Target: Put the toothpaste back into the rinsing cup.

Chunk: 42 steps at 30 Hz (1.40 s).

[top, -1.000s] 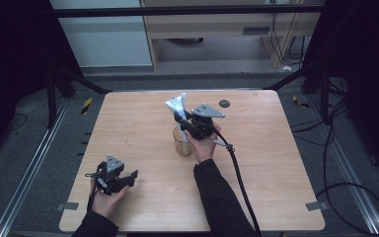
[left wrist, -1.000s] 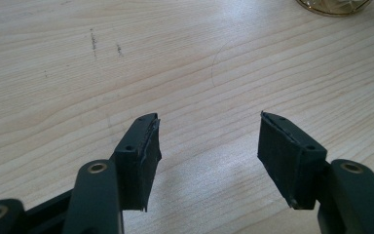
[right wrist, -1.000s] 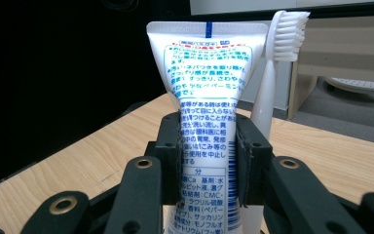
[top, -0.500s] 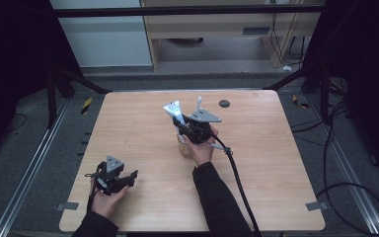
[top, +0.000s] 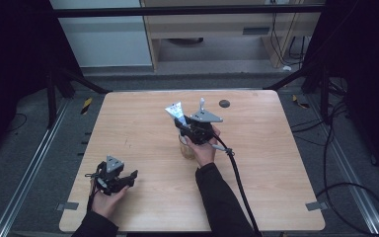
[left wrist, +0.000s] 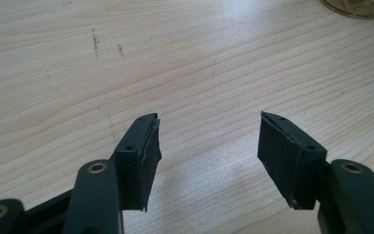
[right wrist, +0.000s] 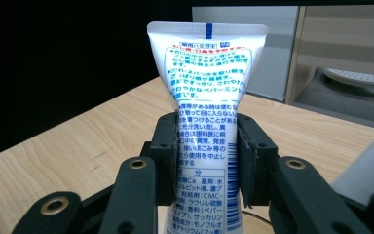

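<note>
While the left gripper [top: 112, 177] rested low at the lower left of the desk [top: 286, 163], its jaws stood wide apart with nothing between them. Near the middle of the high view, the right gripper [top: 190, 129] held the toothpaste tube [top: 174, 111] upright over the glass cup [top: 186, 148]. Those jaws had just been opening, yet the tube stood between them, its long side pointing up and down, straight above the cup.

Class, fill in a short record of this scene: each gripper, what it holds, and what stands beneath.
Right gripper: jaws have just been opening; pads touch both sides of the toothpaste tube, which is upright between them
Left gripper: jaws open, nothing between them, low over the table
Beneath the tube: glass cup
</note>
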Tool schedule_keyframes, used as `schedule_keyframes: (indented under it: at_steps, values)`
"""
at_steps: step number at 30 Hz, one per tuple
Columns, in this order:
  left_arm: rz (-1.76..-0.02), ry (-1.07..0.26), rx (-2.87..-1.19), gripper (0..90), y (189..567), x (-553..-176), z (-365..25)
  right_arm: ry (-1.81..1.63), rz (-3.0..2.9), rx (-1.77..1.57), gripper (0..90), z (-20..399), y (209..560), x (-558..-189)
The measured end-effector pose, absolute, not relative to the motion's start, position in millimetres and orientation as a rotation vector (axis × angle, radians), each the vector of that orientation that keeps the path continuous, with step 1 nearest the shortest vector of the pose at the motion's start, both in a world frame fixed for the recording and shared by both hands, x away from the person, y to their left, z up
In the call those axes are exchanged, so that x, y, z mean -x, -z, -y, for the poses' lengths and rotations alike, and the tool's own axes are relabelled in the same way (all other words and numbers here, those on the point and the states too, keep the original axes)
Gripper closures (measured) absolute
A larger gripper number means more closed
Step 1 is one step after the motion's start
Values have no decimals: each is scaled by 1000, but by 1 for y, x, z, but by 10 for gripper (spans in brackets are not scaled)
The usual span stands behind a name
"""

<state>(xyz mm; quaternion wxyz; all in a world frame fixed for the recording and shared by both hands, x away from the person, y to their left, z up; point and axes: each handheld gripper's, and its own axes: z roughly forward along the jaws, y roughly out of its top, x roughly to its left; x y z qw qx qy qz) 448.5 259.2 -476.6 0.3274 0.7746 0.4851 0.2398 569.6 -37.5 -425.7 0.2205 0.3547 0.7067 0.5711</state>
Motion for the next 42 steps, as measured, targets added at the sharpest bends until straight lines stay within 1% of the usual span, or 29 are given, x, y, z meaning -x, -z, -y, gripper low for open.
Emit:
schedule_keyframes:
  at_steps: [3,7,12,24,32,37,42]
  values:
    - [-1269,-628,-2030,401,477,-448,-259,-1576,-1959,-976,645,39,422,-567]
    - [-1271,-628,-2031,401,477,-448,-259,-1551,-1992,-976,673,42,416,-565]
    - [-1271,-630,-2030,400,477,-448,-259,-1534,-2002,-969,685,44,415,-562]
    - [-1273,-632,-2030,401,477,-448,-259,-1608,-1933,-933,699,56,425,-549]
    - [-1272,-634,-2031,400,477,-448,-259,-1620,-1917,-902,698,66,436,-539]
    - [-1272,-635,-2031,400,477,-448,-258,-1590,-1933,-903,682,68,434,-533]
    - [-1272,-636,-2030,401,477,-448,-258,-1489,-1985,-931,665,68,429,-526]
